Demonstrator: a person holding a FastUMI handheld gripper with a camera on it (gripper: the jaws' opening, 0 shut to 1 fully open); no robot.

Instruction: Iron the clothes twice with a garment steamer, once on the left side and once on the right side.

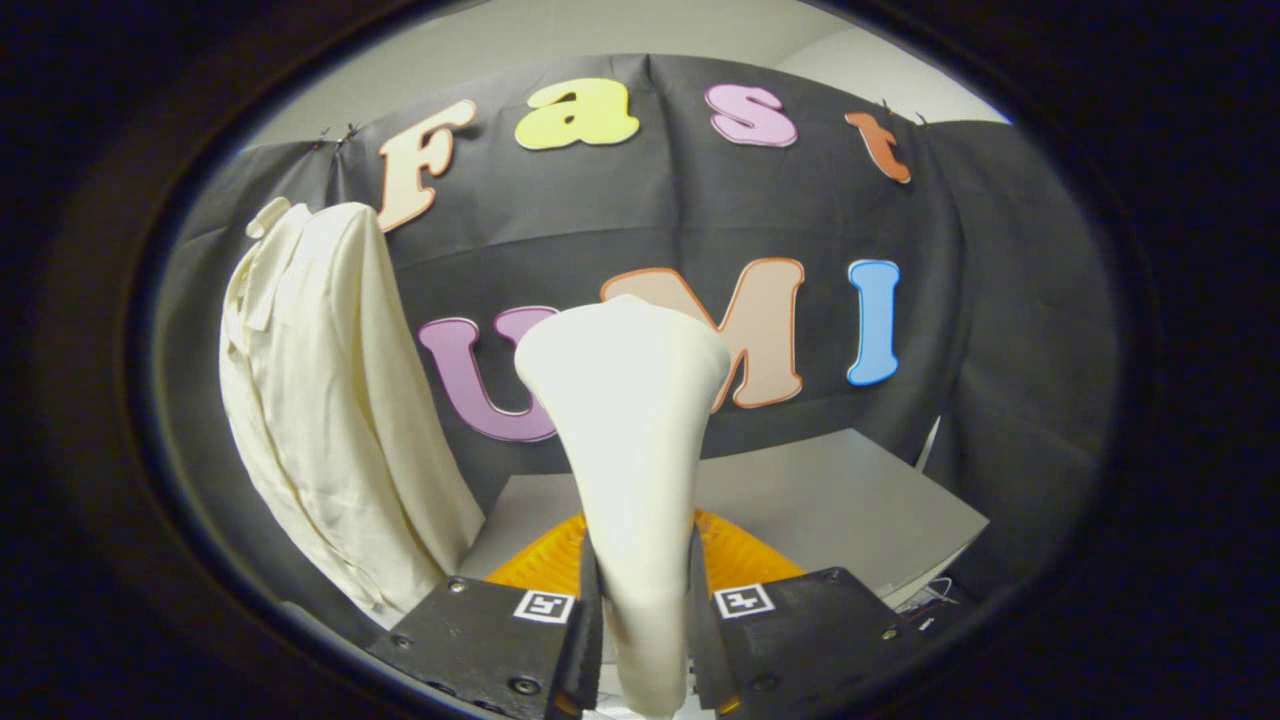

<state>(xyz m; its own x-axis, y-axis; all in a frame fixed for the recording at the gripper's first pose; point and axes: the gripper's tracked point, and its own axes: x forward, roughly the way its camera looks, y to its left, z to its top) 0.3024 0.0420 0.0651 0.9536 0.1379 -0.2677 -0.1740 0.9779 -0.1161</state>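
A cream-white garment steamer [628, 440] stands upright between my fingers, its narrow handle clamped by both and its wide head rising above them. My gripper [645, 625] is shut on that handle. A cream shirt [330, 420] hangs against the black cloth wall, off to the left of the steamer and farther away. The steamer head is well apart from the shirt, pointing at the wall beside it.
An orange ridged base [735, 555] lies just behind the fingers, under the steamer. It rests on a grey table [860, 490] that stretches out to the right, with its far corner near the black cloth wall.
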